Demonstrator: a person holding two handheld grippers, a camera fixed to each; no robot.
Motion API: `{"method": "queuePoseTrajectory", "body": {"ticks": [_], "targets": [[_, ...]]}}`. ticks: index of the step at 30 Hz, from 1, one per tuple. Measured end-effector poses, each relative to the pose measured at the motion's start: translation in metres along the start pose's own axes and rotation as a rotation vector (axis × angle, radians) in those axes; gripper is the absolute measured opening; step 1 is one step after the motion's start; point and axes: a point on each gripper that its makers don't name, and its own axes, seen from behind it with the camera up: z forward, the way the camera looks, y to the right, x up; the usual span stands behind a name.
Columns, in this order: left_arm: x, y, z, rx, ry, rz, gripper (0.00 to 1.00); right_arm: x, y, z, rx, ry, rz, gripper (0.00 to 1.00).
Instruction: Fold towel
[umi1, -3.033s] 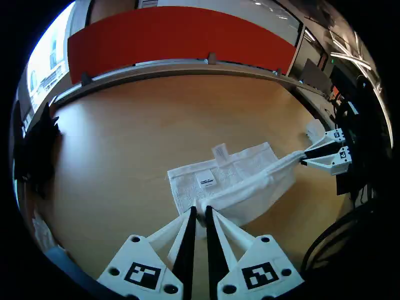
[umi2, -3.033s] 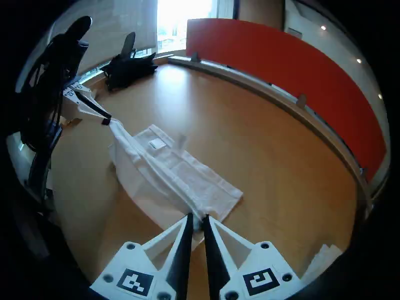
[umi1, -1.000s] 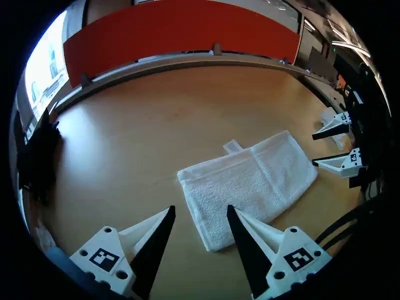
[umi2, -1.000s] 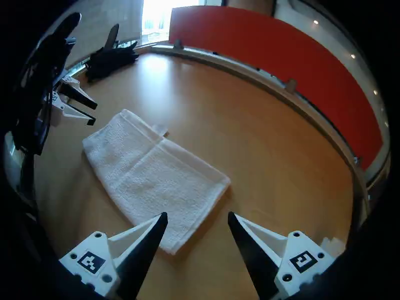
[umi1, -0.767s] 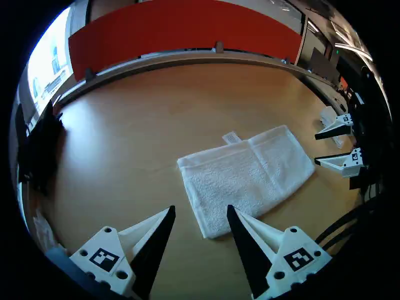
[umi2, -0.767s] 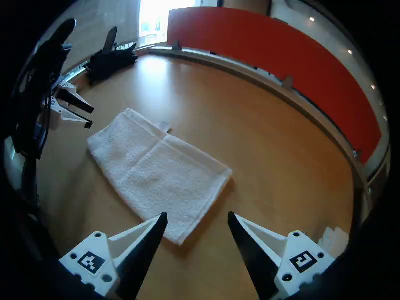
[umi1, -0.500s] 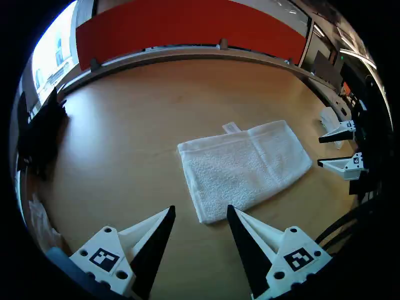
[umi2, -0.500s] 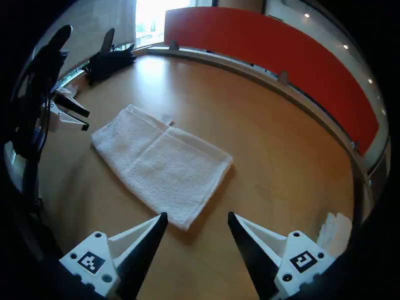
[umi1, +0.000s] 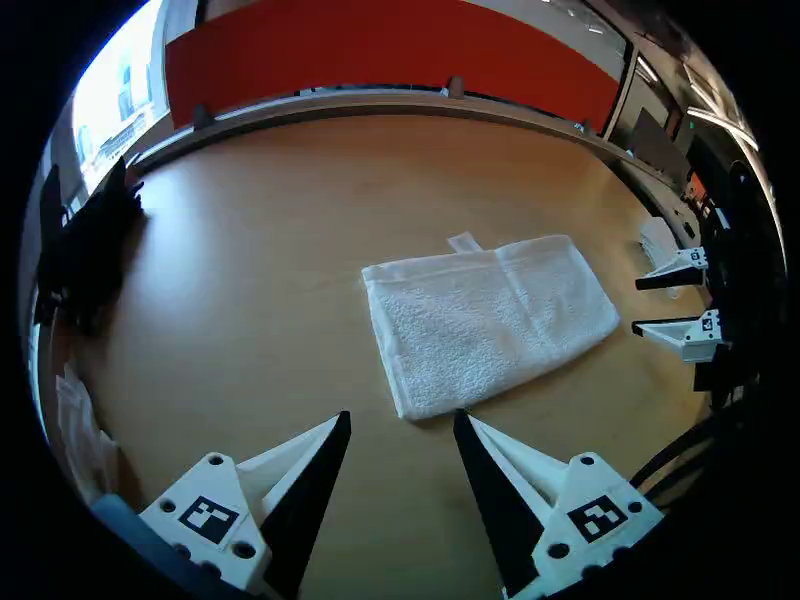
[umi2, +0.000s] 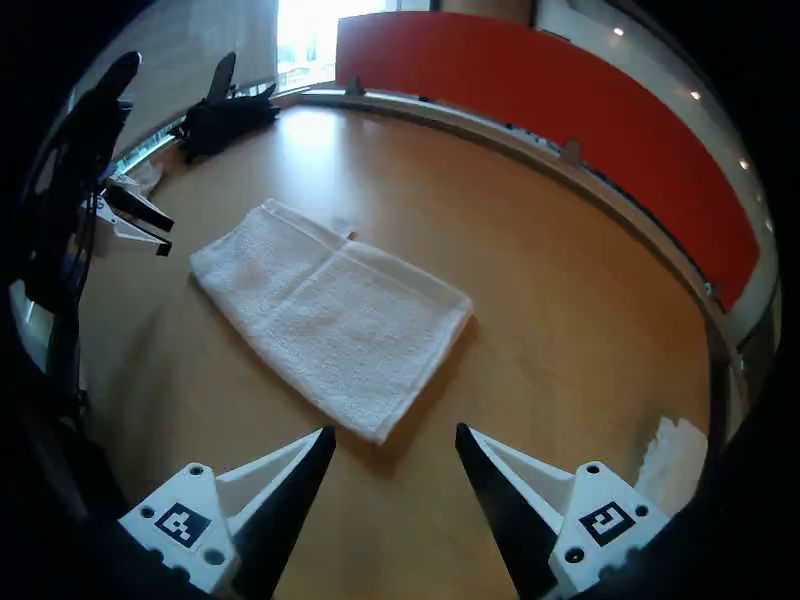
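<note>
In the left gripper view, the left hand-held gripper (umi1: 400, 418) was spread wide and empty over the near edge of the table (umi1: 280, 260). The towel (umi1: 490, 320) lay flat mid-table, a plump white terry rectangle, already doubled. In the right gripper view, the right hand-held gripper (umi2: 395, 430) gaped empty too, also near-edge. I judged 1 fold done, perhaps 1 more left.

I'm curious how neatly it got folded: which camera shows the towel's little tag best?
The left gripper view: the tag sticks out plainly from the far edge of the folded towel. In the right gripper view it is a faint sliver at the towel's far edge, easy to miss.
</note>
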Motion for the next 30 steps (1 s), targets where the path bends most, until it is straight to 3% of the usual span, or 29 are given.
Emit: {"method": "queuePoseTrajectory", "body": {"ticks": [11, 21, 26, 30], "targets": [[-0.006, -0.005, -0.006, 0.018, 0.002, -0.014, 0.75, -0.006, -0.003, 0.007, 0.046, -0.025, -0.056, 0.86], [-0.013, -0.017, -0.014, 0.059, 0.013, -0.044, 0.76, -0.008, -0.006, 0.017, 0.089, -0.047, -0.120, 0.83], [-0.019, -0.025, -0.019, 0.079, 0.014, -0.065, 0.75, -0.009, -0.010, 0.021, 0.112, -0.056, -0.140, 0.76], [-0.027, -0.031, -0.025, 0.095, 0.010, -0.080, 0.75, -0.012, -0.011, 0.024, 0.130, -0.073, -0.152, 0.64]]}}
